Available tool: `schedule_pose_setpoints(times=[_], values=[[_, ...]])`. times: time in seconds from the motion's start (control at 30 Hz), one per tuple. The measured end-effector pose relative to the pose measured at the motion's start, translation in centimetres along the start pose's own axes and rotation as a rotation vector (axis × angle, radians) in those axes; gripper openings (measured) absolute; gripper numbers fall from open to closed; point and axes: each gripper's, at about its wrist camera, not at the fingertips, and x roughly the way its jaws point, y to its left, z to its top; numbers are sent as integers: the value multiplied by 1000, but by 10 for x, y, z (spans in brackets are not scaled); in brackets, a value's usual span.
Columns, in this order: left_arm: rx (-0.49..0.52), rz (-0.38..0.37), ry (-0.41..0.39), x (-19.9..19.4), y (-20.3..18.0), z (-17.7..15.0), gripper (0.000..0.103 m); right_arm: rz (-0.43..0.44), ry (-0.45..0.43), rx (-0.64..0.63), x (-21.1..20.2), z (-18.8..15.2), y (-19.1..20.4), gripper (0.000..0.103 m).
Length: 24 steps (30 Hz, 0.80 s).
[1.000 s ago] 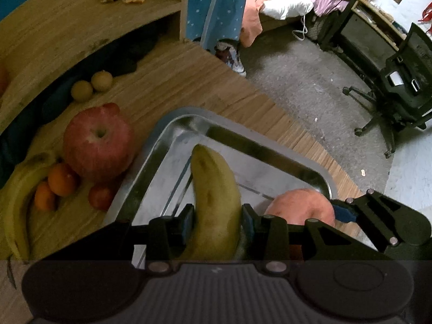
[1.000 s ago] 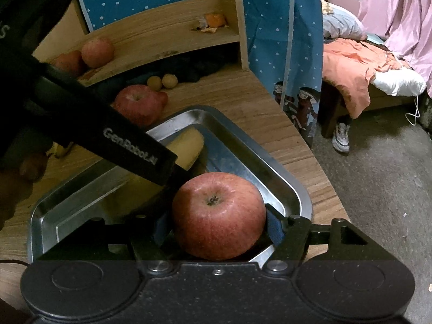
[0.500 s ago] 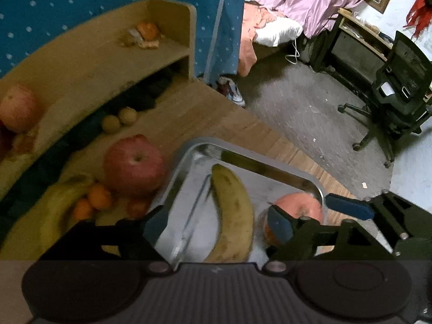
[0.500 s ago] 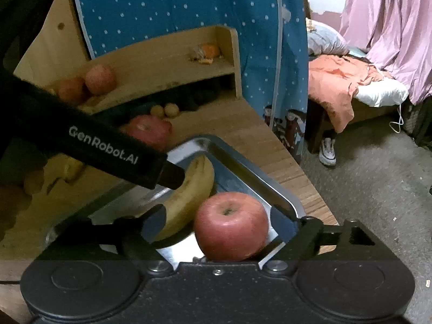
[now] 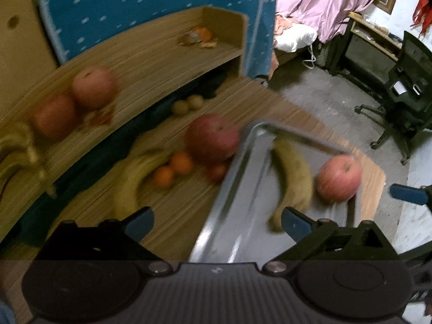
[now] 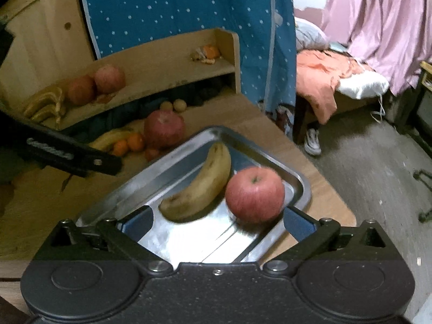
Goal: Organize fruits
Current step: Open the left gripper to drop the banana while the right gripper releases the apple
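A steel tray (image 6: 301, 181) (image 5: 253, 159) lies on the wooden desk and holds a banana (image 6: 202, 186) (image 5: 293, 172) and a red apple (image 6: 255, 194) (image 5: 338, 178). My right gripper (image 6: 216, 222) hangs open over the tray's near side, with nothing between its fingers. My left gripper (image 5: 216, 220) is open too, raised above the tray's left rim. Left of the tray lie a big apple (image 5: 212, 137) (image 6: 164, 128), a second banana (image 5: 135, 178) and small oranges (image 5: 172, 168) (image 6: 128, 143).
A wooden shelf (image 6: 167, 73) behind carries two apples (image 6: 95, 83), bananas (image 6: 44, 102) and orange peel (image 6: 206, 52). A blue dotted curtain (image 6: 189, 2) hangs behind it. The desk edge drops to the floor on the right; an office chair (image 5: 402, 102) stands there.
Both grippers let go, the left of the banana and the right of the apple, and drew back and up from the tray. The left one has swung leftward.
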Motion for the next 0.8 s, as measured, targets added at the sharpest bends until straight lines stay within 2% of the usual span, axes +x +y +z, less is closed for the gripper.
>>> schedule_pose_setpoints(times=[0.4,0.6,0.8], values=[[-55,36,24,-14,71,-43,103,-70,79,22,-9,-25,50,102],[-73,31,29,-20,95,-63,103,-52,109,-2,-10,-33,81,102],[-109,28,12,-26,117,-75,103,-28,98,-86,-13,-28,110,102]])
